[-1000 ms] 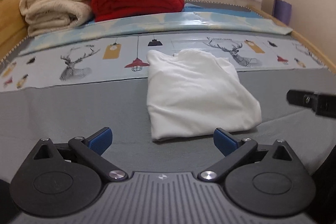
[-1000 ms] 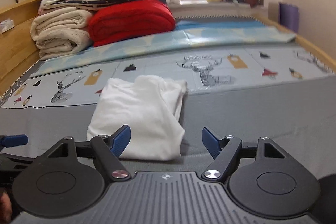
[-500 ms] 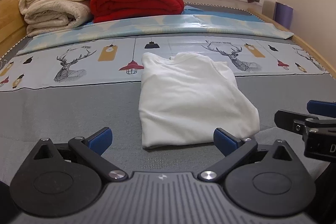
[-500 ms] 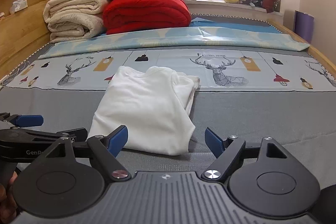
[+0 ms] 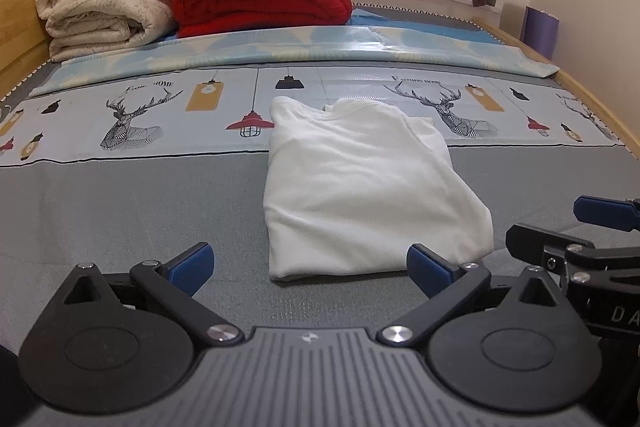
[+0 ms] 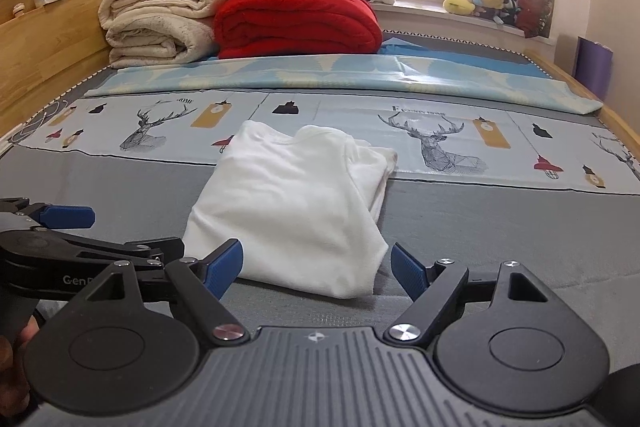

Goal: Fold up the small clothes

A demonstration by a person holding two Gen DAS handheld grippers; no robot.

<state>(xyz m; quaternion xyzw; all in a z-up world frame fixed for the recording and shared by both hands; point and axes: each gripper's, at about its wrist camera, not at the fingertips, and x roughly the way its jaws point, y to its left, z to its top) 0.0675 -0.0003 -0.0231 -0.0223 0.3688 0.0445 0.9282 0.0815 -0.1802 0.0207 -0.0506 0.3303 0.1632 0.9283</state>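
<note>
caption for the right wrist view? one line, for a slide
Right gripper open just short of a folded white garment on the grey bed cover, left gripper alongside.

Left gripper (image 5: 310, 261), bottom of left wrist frame: matte black linkage arms, two round black discs lower left and lower right, grey ribbed centre plate with a small diamond logo, silver pivot screws, blue ribbed pads (image 5: 192, 265) on the fingertips. Right gripper (image 6: 316, 265), bottom of right wrist frame: same build, black arms with triangular cut-outs, silver screws, blue pads (image 6: 224, 267). White lettering "GenR…", cut off, on the black arm at lower left of the right wrist frame; "DA…" at right edge of the left wrist frame.
</note>
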